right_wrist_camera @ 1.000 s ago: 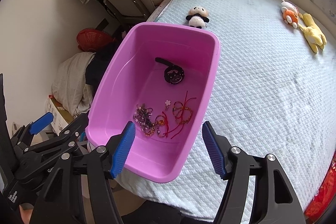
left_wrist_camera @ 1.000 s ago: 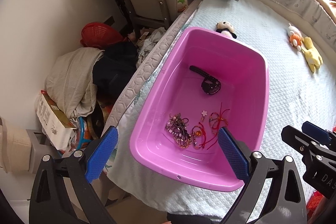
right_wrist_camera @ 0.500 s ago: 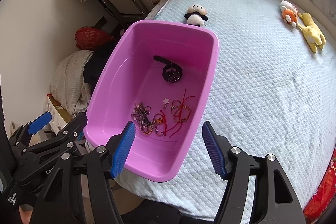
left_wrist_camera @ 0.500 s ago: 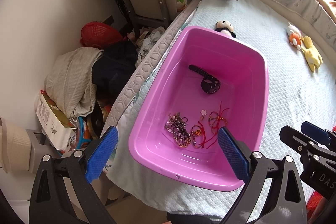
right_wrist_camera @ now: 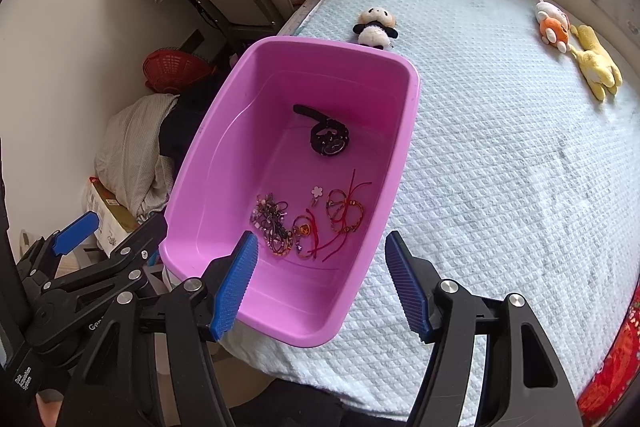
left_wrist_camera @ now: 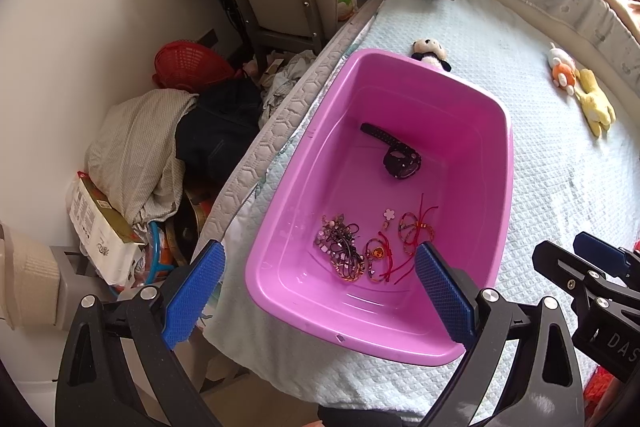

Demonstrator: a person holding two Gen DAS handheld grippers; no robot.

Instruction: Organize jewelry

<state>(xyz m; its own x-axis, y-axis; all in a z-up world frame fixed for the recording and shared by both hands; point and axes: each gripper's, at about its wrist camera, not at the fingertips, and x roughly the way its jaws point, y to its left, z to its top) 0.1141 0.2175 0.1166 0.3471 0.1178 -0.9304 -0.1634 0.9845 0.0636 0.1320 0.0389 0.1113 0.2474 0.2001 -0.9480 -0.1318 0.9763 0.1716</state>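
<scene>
Pink plastic tub (left_wrist_camera: pixel 280 195) sits on the quilted bed (left_wrist_camera: pixel 560 187) near its edge, holding a black wristwatch (left_wrist_camera: pixel 394 153) toward the far end and a tangle of beaded and red-string bracelets (left_wrist_camera: pixel 372 247) at the near end, well apart from the watch. Left gripper (left_wrist_camera: pixel 316 285) and right gripper (right_wrist_camera: pixel 320 281) both hover above the tub's near rim, fingers spread wide, holding nothing. Panda plush (right_wrist_camera: pixel 374 27) lies just behind the tub.
</scene>
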